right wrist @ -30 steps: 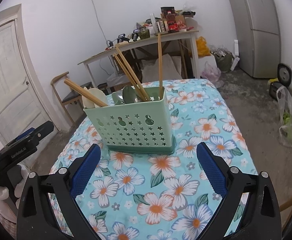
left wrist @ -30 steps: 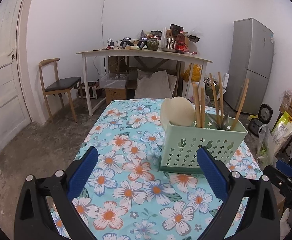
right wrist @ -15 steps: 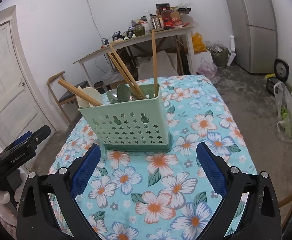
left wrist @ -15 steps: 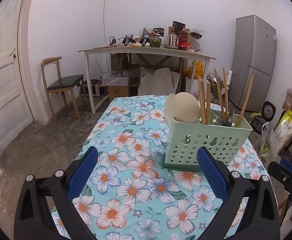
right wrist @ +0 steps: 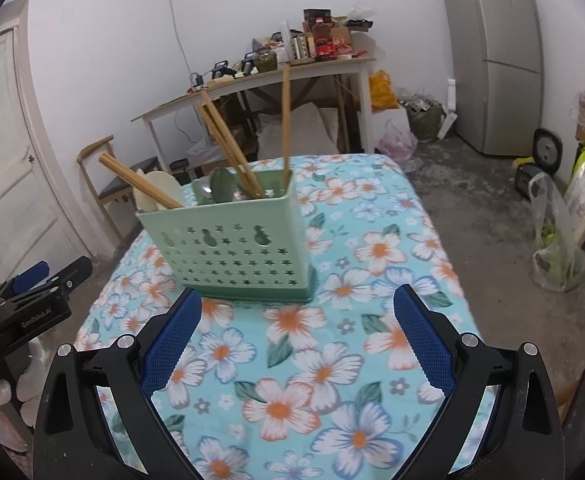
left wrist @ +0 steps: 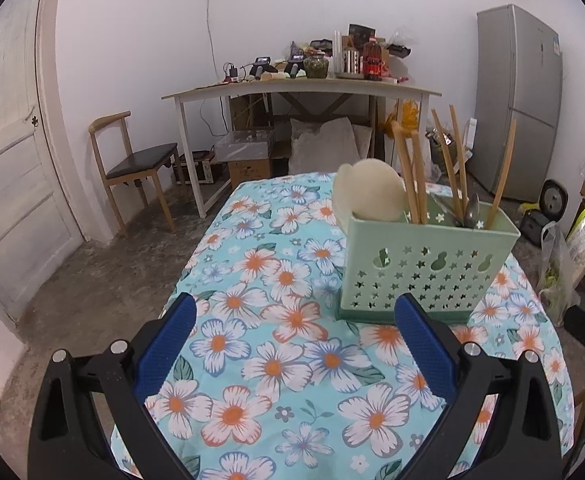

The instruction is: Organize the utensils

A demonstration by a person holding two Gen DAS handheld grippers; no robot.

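Apparently the sorting was all but finished: the green perforated utensil caddy (left wrist: 428,264) stood upright on the floral tablecloth (left wrist: 276,352), just ahead of both tools, and every utensil in view was already inside it. Wooden chopsticks (right wrist: 228,148) leaned out of the top at several angles, a pale rice paddle (left wrist: 372,196) sat at the caddy's left end, and a metal spoon (left wrist: 472,208) and a green spoon (right wrist: 222,186) rested among the sticks. No loose utensil lay on the cloth anywhere in either view. The left gripper (left wrist: 292,344) and the right gripper (right wrist: 296,340) both hovered over the cloth with their blue pads spread wide and nothing between them. Judging from this, little or nothing was left to do, unless the chopsticks needed regrouping.
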